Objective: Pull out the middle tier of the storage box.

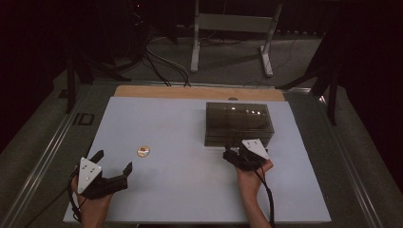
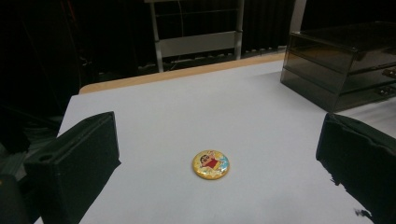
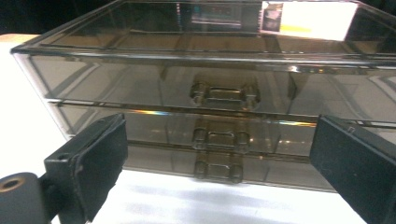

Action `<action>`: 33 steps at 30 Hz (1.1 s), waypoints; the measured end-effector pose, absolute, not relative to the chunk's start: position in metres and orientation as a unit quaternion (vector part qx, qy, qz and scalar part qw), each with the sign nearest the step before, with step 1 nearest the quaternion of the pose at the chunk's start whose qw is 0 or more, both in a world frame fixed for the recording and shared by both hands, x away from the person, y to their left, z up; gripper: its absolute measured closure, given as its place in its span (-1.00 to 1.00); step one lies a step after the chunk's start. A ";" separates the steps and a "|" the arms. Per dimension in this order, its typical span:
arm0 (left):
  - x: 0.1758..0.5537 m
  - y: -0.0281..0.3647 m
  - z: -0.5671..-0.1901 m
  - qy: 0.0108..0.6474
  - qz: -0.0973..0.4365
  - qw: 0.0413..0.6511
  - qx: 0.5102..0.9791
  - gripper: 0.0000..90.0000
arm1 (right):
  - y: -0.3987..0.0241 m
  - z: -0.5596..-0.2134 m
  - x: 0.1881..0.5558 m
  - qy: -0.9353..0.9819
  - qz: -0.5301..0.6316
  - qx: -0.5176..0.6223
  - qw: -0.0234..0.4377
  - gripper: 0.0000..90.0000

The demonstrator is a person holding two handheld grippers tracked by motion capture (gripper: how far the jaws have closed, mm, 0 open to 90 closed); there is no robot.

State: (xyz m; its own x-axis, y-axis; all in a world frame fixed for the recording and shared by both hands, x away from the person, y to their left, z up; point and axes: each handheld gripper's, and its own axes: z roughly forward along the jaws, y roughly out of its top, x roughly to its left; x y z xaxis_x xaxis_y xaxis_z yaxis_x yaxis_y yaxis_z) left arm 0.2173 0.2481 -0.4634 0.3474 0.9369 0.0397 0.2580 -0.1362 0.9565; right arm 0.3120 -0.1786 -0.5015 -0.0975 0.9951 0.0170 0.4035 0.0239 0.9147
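Right gripper point(image 3: 219, 186) open before smoky clear drawer box point(image 3: 224, 93).

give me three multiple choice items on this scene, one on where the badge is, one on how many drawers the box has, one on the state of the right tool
1. Where does the round badge lie?
A. on the white tabletop, ahead of the left tool
B. on top of the drawer box
C. between the pads of the right tool

2. How many stacked drawers does the smoky clear drawer box show?
A. one
B. three
C. six

3. How do the jaws of the right tool stand?
A. shut on the badge
B. shut on a handle
C. open, with nothing held

Answers:
1 A: the left gripper view shows the badge flat on the white tabletop ahead of the left tool.
2 B: three handles sit one above another in the right gripper view.
3 C: the jaws stand wide apart just in front of the box, with nothing between the pads.
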 end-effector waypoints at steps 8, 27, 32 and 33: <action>0.217 0.248 -0.464 0.449 0.354 0.480 0.665 -0.98 | -0.175 -0.506 0.314 0.607 0.391 0.582 0.375 -0.54; 0.217 0.250 -0.464 0.451 0.354 0.482 0.663 -0.98 | -0.169 -0.515 0.316 0.591 0.383 0.598 0.383 0.13; 0.217 0.250 -0.464 0.451 0.354 0.482 0.662 -0.98 | -0.168 -0.518 0.317 0.590 0.381 0.604 0.377 0.16; 0.217 0.250 -0.464 0.451 0.354 0.482 0.662 -0.98 | -0.167 -0.519 0.317 0.590 0.379 0.605 0.376 0.17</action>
State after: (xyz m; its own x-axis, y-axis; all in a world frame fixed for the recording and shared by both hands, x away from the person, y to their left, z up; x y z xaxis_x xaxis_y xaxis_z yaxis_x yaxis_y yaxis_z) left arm 0.2170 0.2502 -0.4636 0.3429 0.9388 0.0341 0.2558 -0.1282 0.9582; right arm 0.3170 -0.1673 -0.5188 0.0164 0.9998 0.0151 0.4287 -0.0207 0.9032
